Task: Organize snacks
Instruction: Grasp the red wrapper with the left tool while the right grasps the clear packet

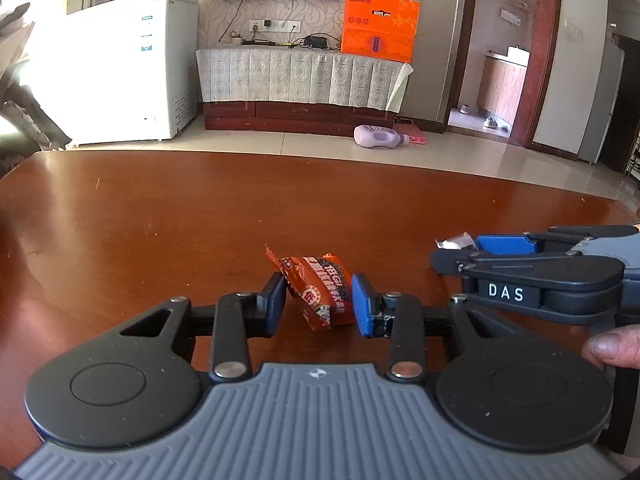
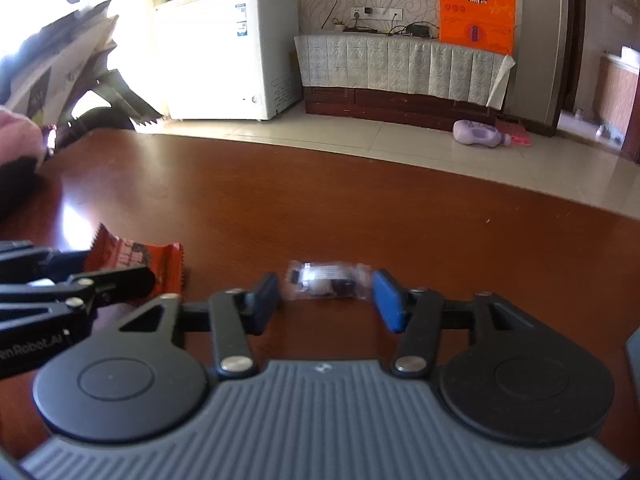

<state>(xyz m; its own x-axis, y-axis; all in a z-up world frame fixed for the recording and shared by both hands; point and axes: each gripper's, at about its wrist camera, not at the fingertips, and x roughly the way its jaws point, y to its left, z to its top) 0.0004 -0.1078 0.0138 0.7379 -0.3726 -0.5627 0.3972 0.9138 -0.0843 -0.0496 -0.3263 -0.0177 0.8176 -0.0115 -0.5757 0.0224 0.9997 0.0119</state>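
An orange snack packet (image 1: 316, 292) stands tilted between the blue pads of my left gripper (image 1: 319, 294), which press on both its sides just above the brown wooden table (image 1: 200, 208). The right wrist view shows the same packet (image 2: 136, 256) in the left gripper (image 2: 120, 266) at the left edge. A small clear-wrapped snack (image 2: 326, 282) lies on the table between the pads of my right gripper (image 2: 326, 290). Those pads stand close to the wrapper's ends with a thin gap. From the left wrist view the right gripper (image 1: 440, 256) comes in from the right, and the clear wrapper (image 1: 456, 242) pokes out at its tip.
The table's far edge curves across both views, with tiled floor beyond. A purple bottle (image 1: 380, 136) lies on the floor by a cloth-covered cabinet (image 1: 300, 80) carrying orange boxes (image 1: 380, 28). A white chest freezer (image 1: 132, 68) stands at left. A thumb (image 1: 612, 346) grips the right tool.
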